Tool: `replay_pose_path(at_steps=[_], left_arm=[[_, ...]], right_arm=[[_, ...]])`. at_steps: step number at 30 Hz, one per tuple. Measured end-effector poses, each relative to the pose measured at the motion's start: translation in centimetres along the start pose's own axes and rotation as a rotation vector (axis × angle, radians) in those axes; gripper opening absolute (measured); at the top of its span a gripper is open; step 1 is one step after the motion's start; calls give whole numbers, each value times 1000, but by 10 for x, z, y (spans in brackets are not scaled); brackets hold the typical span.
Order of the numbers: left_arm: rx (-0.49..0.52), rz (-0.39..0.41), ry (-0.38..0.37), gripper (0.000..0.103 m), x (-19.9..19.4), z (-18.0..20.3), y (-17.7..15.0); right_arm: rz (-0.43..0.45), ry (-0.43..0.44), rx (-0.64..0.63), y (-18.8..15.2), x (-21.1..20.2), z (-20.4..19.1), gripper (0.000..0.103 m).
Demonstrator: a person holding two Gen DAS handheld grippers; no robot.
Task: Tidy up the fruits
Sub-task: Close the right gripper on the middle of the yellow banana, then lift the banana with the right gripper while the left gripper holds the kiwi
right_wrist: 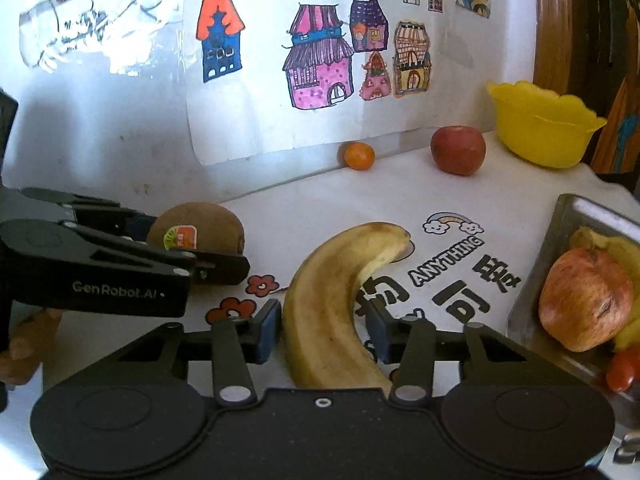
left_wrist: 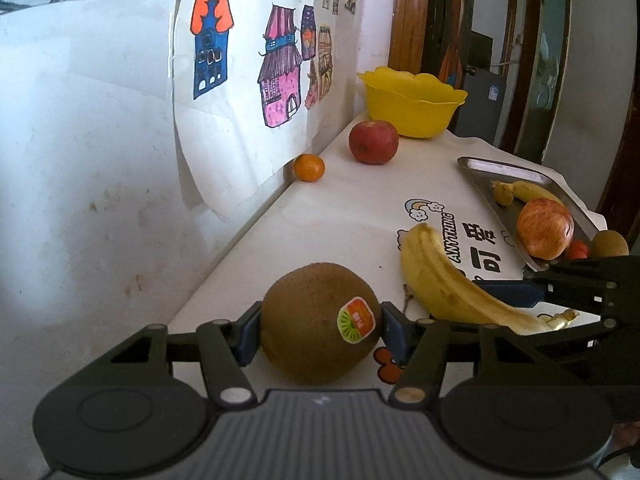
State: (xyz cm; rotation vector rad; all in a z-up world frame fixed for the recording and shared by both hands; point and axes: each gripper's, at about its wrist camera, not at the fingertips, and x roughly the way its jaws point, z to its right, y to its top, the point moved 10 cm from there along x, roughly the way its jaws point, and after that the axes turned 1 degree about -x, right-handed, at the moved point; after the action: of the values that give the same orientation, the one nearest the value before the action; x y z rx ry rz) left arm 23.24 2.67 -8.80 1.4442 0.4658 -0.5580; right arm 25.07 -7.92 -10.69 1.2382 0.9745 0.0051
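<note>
The left gripper (left_wrist: 320, 330) has its two blue-padded fingers pressed against either side of a brown kiwi (left_wrist: 320, 322) with a round sticker, which sits on the white table (left_wrist: 352, 208) near its wall-side edge. The grip looks closed on the fruit, though the kiwi appears not yet lifted.

The right gripper (right_wrist: 322, 330) has its fingers spread on either side of a yellow banana (right_wrist: 332, 304) lying on the table. The left pad is touching or nearly touching the peel; the right pad stands clear of it, so the banana is straddled, not clamped.

Further out, along the wall-side edge, lie a small orange mandarin (left_wrist: 309, 167) and a red apple (left_wrist: 373, 142), both loose on the table. At the far corner stands a yellow bowl (left_wrist: 412, 108), which shows no fruit from these angles.

At the table's right edge is a metal tray (right_wrist: 560, 248). It already holds a pale red apple (right_wrist: 584, 300), a second banana (left_wrist: 524, 191), a small red fruit (right_wrist: 622, 368) and another kiwi (left_wrist: 609, 243).

The task seems roughly half done: four fruits are gathered, four remain on the table, two of them under the grippers.
</note>
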Motion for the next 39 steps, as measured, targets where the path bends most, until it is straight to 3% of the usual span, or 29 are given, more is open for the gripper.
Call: replay_pose_path(at_steps=[9, 32, 39], left_arm=[[-71, 2, -6, 63, -10, 7, -8], [-77, 11, -35, 63, -8, 35, -5], [-74, 0, -43, 63, -5, 39, -7]], right_arm=[[17, -78, -92, -7, -15, -8, 39], [87, -296, -415, -22, -44, -13, 36], [67, -266, -357, -23, -42, -6, 39]])
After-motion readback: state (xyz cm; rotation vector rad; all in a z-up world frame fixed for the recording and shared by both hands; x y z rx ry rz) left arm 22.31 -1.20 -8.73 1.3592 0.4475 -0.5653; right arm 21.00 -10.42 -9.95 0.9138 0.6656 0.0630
